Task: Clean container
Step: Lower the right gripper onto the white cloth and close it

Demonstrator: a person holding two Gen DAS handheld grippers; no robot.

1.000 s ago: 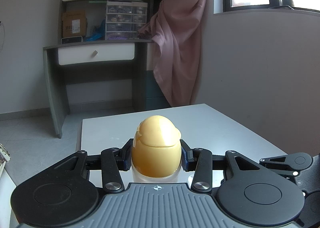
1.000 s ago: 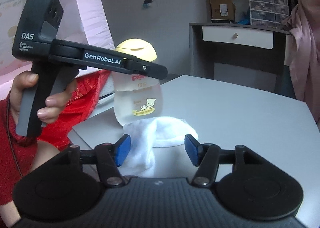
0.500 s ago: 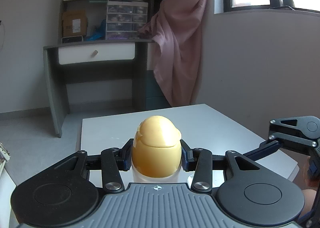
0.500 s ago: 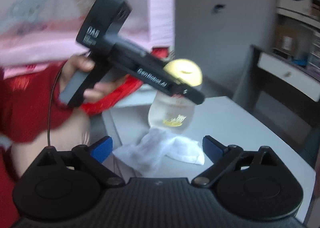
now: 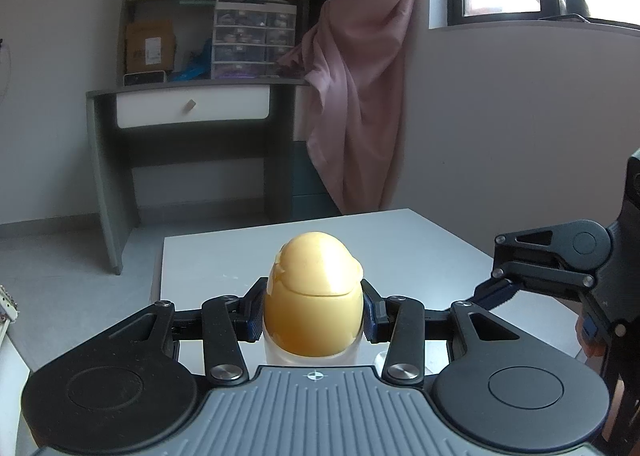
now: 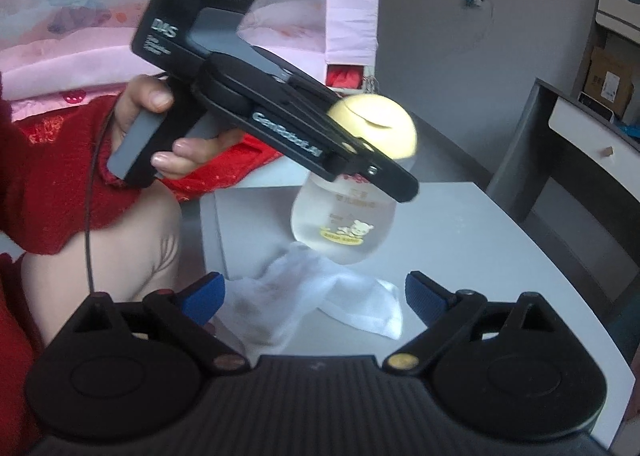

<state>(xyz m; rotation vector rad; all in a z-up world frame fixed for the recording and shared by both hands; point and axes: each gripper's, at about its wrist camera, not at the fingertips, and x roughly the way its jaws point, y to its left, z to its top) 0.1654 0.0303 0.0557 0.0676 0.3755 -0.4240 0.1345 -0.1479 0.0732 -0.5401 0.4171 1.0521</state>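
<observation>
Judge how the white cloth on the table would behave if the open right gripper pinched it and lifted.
The cloth lies crumpled in soft folds, so it would probably hang limp and drape. It looks thin, so likely light. One edge sits right by the bottle, so lifting might drag against it.

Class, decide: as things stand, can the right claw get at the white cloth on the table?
Probably yes. The right claw is open, and the crumpled white cloth lies between its fingers with nothing covering it.

Bottle [image 6: 343, 222] clear with yellow cap [image 5: 315, 290] and yellow bear label, cloth [image 6: 320, 296] white, tabletop [image 6: 500, 256] pale grey, right claw [image 6: 314, 296] black with blue pads [image 6: 202, 293].
</observation>
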